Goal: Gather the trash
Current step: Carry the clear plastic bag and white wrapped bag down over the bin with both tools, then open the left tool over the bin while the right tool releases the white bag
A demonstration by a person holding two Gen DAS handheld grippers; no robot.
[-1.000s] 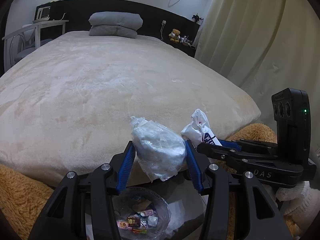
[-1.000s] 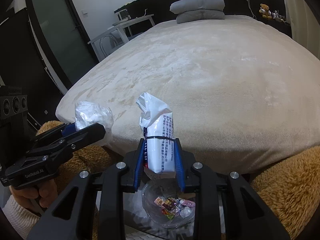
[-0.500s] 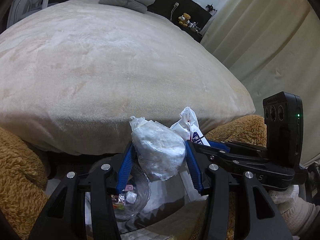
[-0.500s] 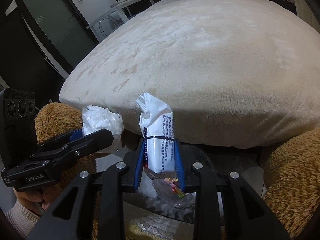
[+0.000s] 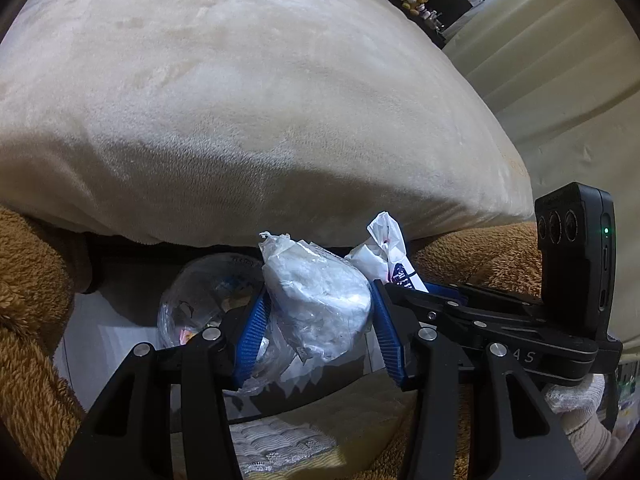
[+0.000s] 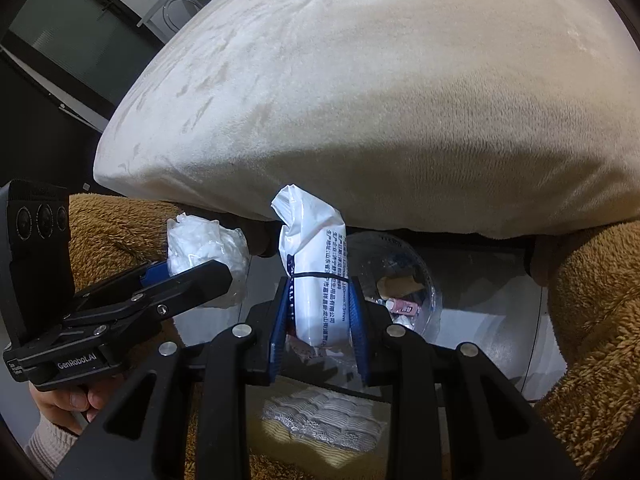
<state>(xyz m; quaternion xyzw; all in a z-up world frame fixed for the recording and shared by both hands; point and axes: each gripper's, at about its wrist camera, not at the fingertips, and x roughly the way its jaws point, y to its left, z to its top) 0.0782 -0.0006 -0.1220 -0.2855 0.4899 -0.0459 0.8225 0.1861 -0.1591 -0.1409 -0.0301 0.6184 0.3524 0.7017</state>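
I have two pieces of trash in hand. My left gripper (image 5: 316, 322) is clamped on a crumpled clear plastic bag (image 5: 316, 300), its blue pads pressing both sides of the wad, and my right gripper (image 6: 318, 322) is clamped on a white printed wrapper (image 6: 316, 276) that stands upright between its pads with a thin black band around it. Both bundles hang just above a clear plastic bowl (image 6: 416, 276) that has small sweets or scraps in it; the bowl sits on a glass table (image 6: 492, 344) at the foot of the bed (image 6: 360, 100).

My worries start with the grips. I judge the plastic bag soft and slippery, so it may squeeze out of the pads if I tilt or shake the left gripper. The wrapper is held low, its tall top free, so it could pivot and slide out sideways.

Next, the two grippers are very close, the right one's fingers just beside the bag in the left view. If I turn either without care, they could knock together and dislodge a bundle.

Below, a low pass could clip the light bowl and spill its contents over the glass. The brown fluffy fabric (image 5: 28, 320) on either side could catch a dropped piece and hide it.
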